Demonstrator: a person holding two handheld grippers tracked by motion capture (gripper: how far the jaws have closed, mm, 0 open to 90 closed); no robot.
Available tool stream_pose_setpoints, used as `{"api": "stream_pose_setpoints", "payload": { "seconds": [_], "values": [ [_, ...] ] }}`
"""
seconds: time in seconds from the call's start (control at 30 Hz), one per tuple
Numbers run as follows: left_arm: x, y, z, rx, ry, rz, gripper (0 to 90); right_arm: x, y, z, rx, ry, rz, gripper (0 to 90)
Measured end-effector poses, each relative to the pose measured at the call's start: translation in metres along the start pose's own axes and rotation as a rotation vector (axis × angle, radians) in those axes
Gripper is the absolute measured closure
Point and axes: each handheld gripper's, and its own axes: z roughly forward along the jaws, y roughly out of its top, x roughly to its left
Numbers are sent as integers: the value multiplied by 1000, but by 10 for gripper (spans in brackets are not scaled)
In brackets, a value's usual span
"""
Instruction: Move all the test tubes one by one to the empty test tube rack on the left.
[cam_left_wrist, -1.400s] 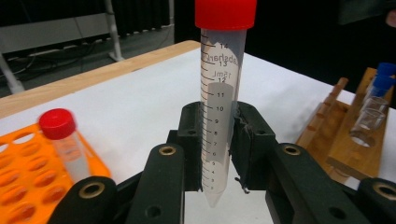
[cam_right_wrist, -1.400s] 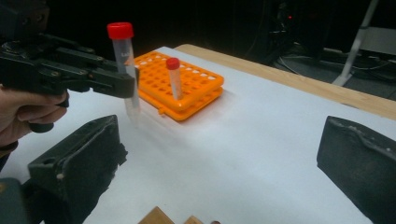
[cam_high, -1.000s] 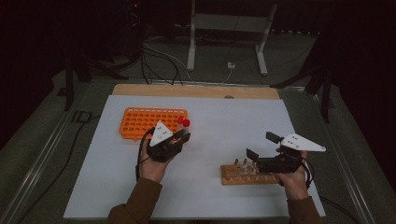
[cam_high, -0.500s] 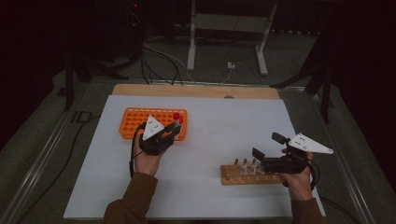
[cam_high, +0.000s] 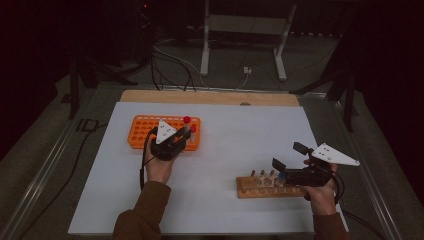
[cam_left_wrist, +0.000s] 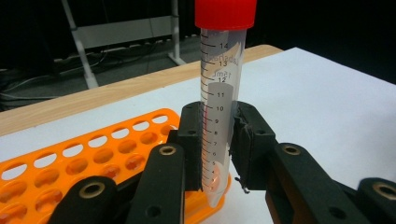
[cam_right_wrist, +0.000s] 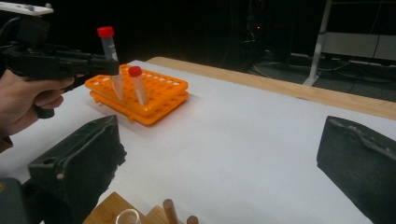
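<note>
With my left gripper (cam_left_wrist: 217, 154) clamped on the light, slick red-capped centrifuge tube (cam_left_wrist: 223, 93) mid-barrel above the orange rack (cam_high: 145, 131) near the worktop's far-left corner, my right gripper (cam_right_wrist: 224, 158) gapes empty.

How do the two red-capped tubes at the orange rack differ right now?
The held tube is clamped between the left gripper's jaws, above the orange rack; the racked tube sits in a rack hole, with no gripper on it. The held tube stands higher; the racked tube leans more. Both are clear with red caps.
</note>
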Motion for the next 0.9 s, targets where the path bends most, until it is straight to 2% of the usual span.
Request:
{"api": "stream_pose_setpoints", "payload": {
  "seconds": [0.43,0.6,0.7,0.9],
  "values": [
    [9,-6,16,14,62,-39,752,0,-1,1,-3,3,-1,0],
    [11,-9,21,18,69,-57,752,0,-1,0,-5,1,3,0],
    [10,-9,21,20,69,-44,752,-1,-2,-1,-2,1,2,0],
    [11,-10,22,17,76,-51,751,0,-2,-1,-2,3,-1,0]
  ]
}}
